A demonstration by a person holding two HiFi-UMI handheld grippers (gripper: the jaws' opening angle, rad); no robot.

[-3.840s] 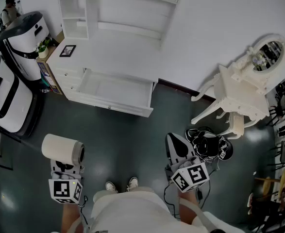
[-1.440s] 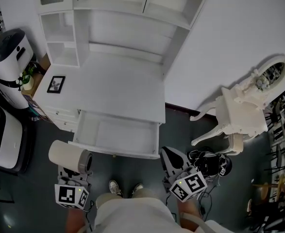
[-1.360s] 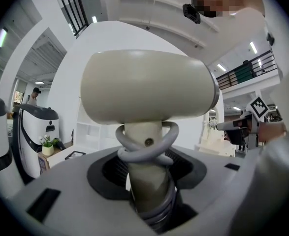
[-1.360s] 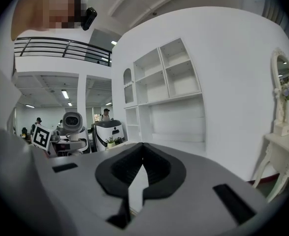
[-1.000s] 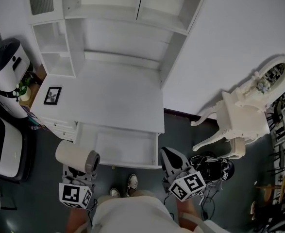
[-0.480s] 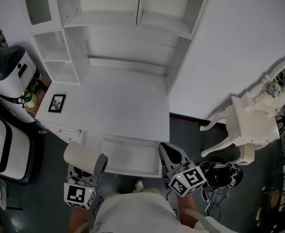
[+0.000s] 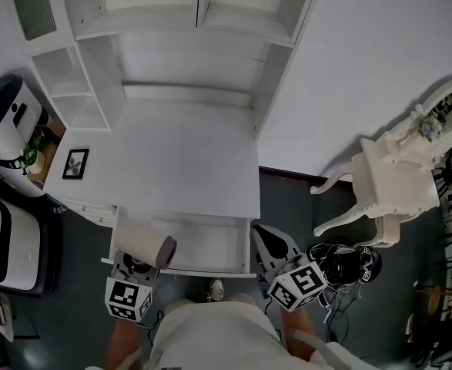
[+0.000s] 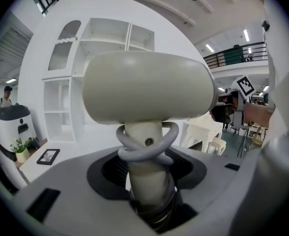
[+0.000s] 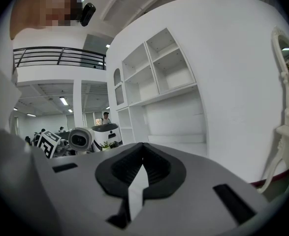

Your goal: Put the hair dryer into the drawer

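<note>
Holding the hair dryer [image 7: 142,243] upright by its handle, the left gripper [image 7: 136,267] has its jaws about half apart and pressed on that handle, where a loop of grey cord [image 8: 144,146] is wound just above the pads. The dryer's barrel hangs over the near left corner of the open drawer [image 7: 210,241]. The right gripper [image 7: 270,243] sits at the drawer's near right corner with its jaws drawn together on nothing. The likeliest trouble is the wide barrel catching the drawer's left wall or front rim as it goes down. The top-heavy body might also swivel on its round handle, and the cord loop might snag a jaw at release. The drawer looks shallow, so a dryer left standing could block it from closing. Beyond it lies the bare white desk top [image 7: 179,160] with a small picture frame [image 7: 75,163] at its left end and open white shelves [image 7: 172,21] behind. The floor [image 7: 287,195] is dark, with a white chair [image 7: 399,183] at the right and white-and-black machines [image 7: 6,122] at the left.
</note>
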